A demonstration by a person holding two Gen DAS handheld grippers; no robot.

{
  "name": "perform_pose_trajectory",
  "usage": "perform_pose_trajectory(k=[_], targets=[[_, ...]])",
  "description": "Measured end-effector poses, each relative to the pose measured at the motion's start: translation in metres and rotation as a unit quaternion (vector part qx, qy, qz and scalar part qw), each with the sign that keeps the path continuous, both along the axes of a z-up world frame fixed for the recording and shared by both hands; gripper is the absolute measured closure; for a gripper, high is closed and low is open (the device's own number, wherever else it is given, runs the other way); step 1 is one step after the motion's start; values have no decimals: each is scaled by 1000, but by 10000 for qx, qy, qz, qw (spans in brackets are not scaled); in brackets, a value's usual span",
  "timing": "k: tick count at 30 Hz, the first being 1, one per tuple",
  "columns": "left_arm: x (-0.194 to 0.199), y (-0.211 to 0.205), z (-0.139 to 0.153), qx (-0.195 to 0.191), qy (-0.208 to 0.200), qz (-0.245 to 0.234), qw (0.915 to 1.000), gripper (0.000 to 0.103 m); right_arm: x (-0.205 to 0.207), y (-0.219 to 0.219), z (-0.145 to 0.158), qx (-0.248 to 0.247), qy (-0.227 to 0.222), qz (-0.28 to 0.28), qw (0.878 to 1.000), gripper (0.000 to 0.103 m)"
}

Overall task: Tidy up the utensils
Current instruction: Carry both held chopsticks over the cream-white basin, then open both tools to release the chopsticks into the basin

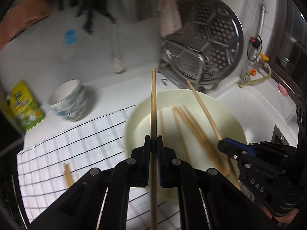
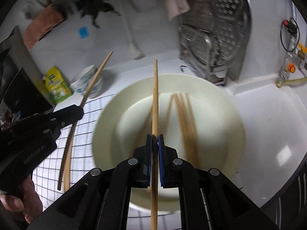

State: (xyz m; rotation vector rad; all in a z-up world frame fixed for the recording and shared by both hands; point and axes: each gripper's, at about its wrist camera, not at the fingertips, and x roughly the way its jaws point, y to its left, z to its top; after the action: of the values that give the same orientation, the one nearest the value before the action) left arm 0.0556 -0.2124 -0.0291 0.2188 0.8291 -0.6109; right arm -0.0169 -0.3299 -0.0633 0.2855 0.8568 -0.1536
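My left gripper (image 1: pixel 153 141) is shut on a wooden chopstick (image 1: pixel 153 103) that points away over a cream plate (image 1: pixel 138 113). My right gripper (image 2: pixel 155 140) is shut on another chopstick (image 2: pixel 155 95) above the same plate (image 2: pixel 107 115). Several loose chopsticks (image 1: pixel 193 130) lie in the plate; they also show in the right wrist view (image 2: pixel 186 122). The right gripper (image 1: pixel 220 142) with its chopstick (image 1: pixel 203 109) shows at the right of the left wrist view. The left gripper (image 2: pixel 81 110) with its chopstick (image 2: pixel 96 76) shows at the left of the right wrist view.
A checked cloth (image 1: pixel 76 145) lies under the plate's left side, with a short wooden piece (image 1: pixel 68 174) on it. A patterned bowl (image 1: pixel 69 99) and a green-yellow carton (image 1: pixel 25 105) stand at the left. A metal dish rack (image 1: pixel 203 49) stands behind.
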Motion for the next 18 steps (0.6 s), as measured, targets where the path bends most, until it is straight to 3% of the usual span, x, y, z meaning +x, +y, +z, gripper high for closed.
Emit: perform_pose_trajectory(k=[7, 18], targets=[[14, -54, -29, 307, 215, -180, 9991, 95, 17, -44, -29, 299, 241, -165, 9991, 97], [28, -73, -54, 589, 451, -65, 9972, 95, 30, -67, -54, 502, 512, -131, 9973, 97]])
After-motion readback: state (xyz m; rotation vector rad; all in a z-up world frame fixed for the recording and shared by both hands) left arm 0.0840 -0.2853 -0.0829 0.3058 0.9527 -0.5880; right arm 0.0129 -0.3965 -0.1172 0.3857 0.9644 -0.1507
